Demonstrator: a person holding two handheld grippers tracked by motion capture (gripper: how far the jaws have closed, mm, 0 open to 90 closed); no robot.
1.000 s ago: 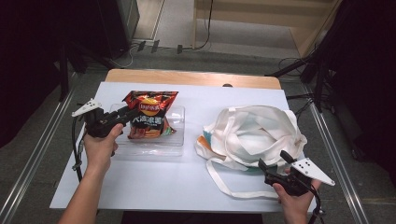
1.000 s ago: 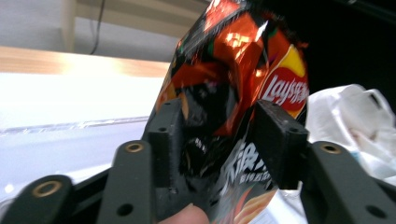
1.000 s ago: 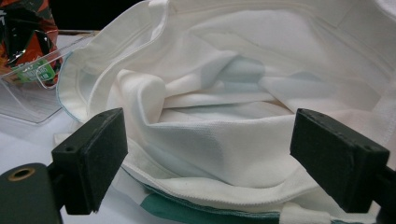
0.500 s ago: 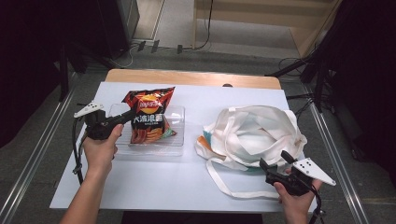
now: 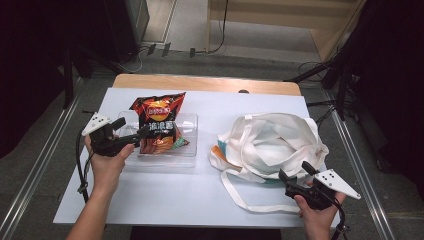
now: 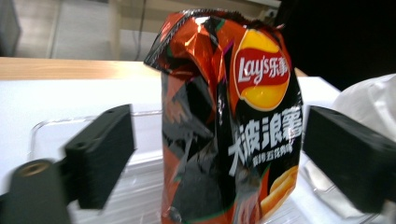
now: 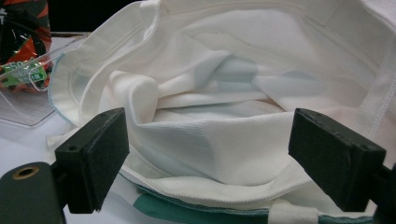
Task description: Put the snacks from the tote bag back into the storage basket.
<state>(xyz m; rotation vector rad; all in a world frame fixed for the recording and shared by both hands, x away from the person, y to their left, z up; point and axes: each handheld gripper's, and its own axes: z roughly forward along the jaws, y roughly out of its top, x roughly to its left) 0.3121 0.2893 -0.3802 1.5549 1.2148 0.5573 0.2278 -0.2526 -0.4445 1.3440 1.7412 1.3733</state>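
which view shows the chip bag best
The left gripper view: the chip bag stands upright between the open jaws, close enough to read its logo. The high view shows the whole bag small, in the clear tray. The right gripper view catches just a corner at top left.

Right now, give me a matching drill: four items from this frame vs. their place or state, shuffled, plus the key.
Items:
1. Lay's chip bag
2. white tote bag
3. left gripper
4. right gripper

Place or state:
A. open, at the near rim of the crumpled cloth
B. open, a jaw on each side of the packet
C. lying slack on the table's right half
D. in the clear plastic tray

Pairs: 1-D, 2-C, 3-B, 4-A
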